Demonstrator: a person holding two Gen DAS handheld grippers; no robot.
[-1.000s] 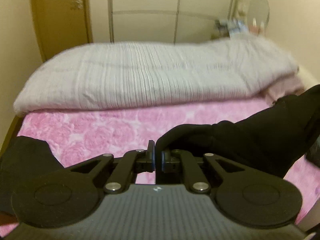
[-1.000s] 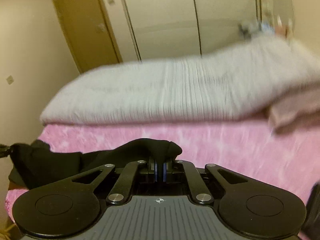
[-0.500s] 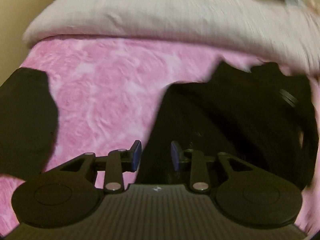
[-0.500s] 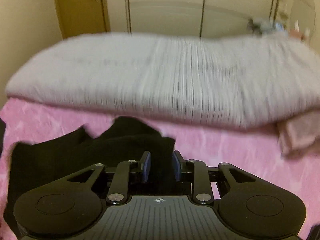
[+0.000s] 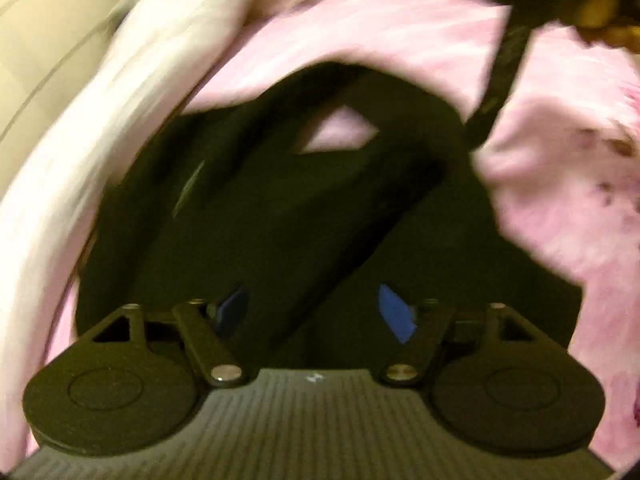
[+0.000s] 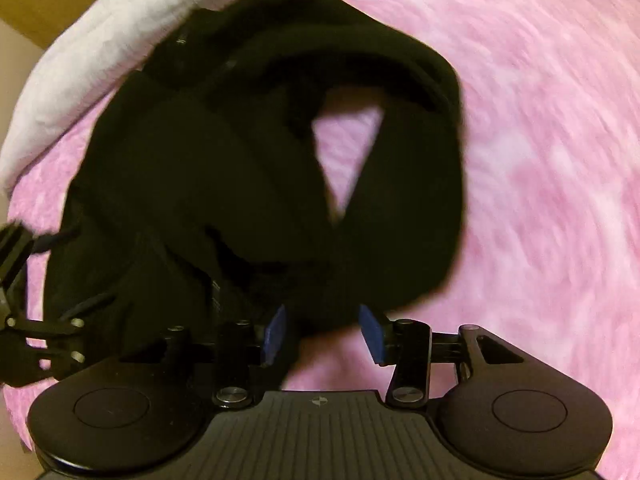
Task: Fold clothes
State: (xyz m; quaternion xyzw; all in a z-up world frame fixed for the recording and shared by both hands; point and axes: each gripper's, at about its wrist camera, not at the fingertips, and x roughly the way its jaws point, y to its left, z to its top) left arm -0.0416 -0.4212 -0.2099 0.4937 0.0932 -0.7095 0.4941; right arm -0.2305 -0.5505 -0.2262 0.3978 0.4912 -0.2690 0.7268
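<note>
The pink bed cover (image 6: pixel 540 160) fills most of both views, with a pale folded quilt (image 5: pixel 80 140) banked along the upper left of each frame. On the cover lies the black garment (image 6: pixel 240 160), bunched and doubled over itself so that a small triangle of pink shows through a gap near its middle. In the right wrist view it spreads from the frame's centre up toward the upper left; its long axis seems to run from lower right to upper left, though blur makes its outline uncertain.

The right hand-held gripper (image 6: pixel 322 332) has its jaws spread apart, with a low edge of the cloth sitting just between the blue pads, not pinched. The left hand-held gripper (image 5: pixel 316 312) is likewise spread wide, directly over the garment, which fills the frame ahead of it. Both sit at the near edge; neither looks clearly nearer. Whether this bundle is a fold in progress or a finished one, I cannot tell.
</note>
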